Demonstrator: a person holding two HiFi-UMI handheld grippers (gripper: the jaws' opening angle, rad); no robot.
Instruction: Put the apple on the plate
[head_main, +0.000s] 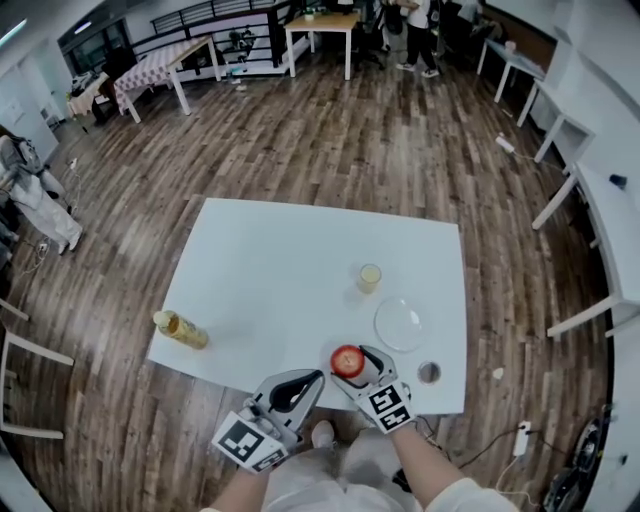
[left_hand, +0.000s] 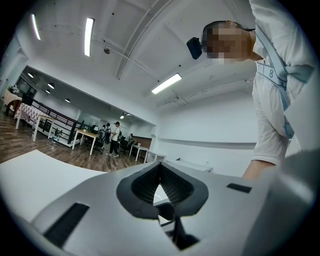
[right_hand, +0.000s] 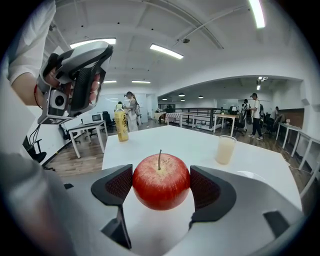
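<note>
White counter, set on a wood-plank floor, carries every item. We list them from the near edge outward.

1. We hold the left tongs at the near edge of the counter. Their jaws are pressed together with nothing between them. Their own view looks upward past a white sleeve to the ceiling lights.
2. Just beside them we hold the right tongs. Their jaws stand narrow, one pad on each flank of the apple, and both pads touch it. The apple is red and its stem points up. It sits over the near part of the counter. We cannot tell whether it rests on the surface or hangs just above it.
3. A small dark round item lies to the right of the apple, near the counter's near right corner. We cannot identify it.
4. The plate is clear glass. It lies just beyond the apple and slightly to the right, apart from it.
5. A glass of pale juice stands upright beyond the plate, near it but not touching.
6. A bottle of yellow drink stands well apart from the rest, near the left edge.

Farther off, wooden tables stand by a dark railing, and a person stands near them.
</note>
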